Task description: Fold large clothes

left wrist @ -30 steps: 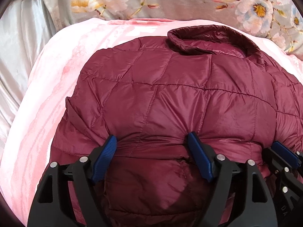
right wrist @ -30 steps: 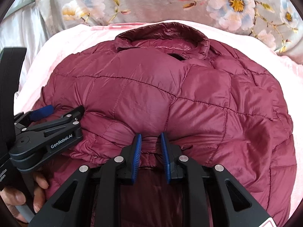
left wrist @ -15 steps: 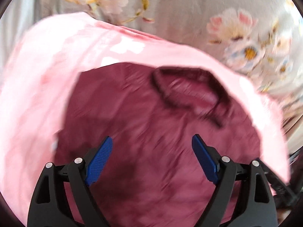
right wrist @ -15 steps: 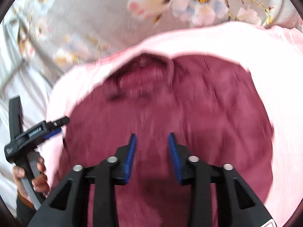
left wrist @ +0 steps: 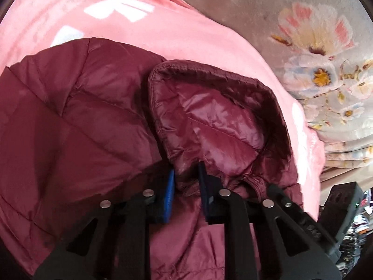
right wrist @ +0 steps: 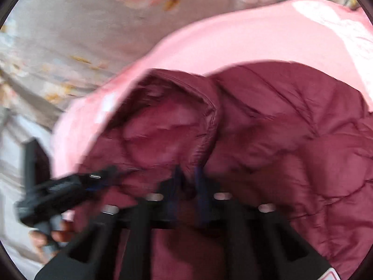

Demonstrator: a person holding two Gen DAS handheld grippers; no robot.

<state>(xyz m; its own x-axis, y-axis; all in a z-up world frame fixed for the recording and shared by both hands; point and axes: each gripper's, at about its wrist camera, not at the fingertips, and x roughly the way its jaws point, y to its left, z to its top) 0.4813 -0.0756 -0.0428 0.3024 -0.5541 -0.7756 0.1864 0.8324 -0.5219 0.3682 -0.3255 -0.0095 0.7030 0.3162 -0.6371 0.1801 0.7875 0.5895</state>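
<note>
Left wrist view: nearest the lens, the left gripper (left wrist: 185, 184) is being closed, and a bunched fold of the maroon quilted jacket (left wrist: 77, 126) is being pinched between its blue pads (left wrist: 169, 196), just below the collar (left wrist: 216, 107). The collar is being shown standing open, its shiny lining turned upward and its stitched rim curling round the far side. To the left, the jacket's back panel is being seen as puffed, diamond-stitched squares with a dull sheen. The jacket is being supported on a pink blanket (left wrist: 163, 23), beyond which a grey floral bedspread (left wrist: 314, 46) is lying.

Right wrist view (blurred): the right gripper (right wrist: 188, 182) is likewise being closed, with a fold of jacket (right wrist: 291, 140) being caught between its pads at the collar's (right wrist: 163, 116) base. At lower left, the left gripper (right wrist: 102, 177) is being held by a hand (right wrist: 50, 235) beside the jacket's edge. Farther off, the pink blanket (right wrist: 256, 35) and floral bedspread (right wrist: 70, 23) are being seen.
</note>
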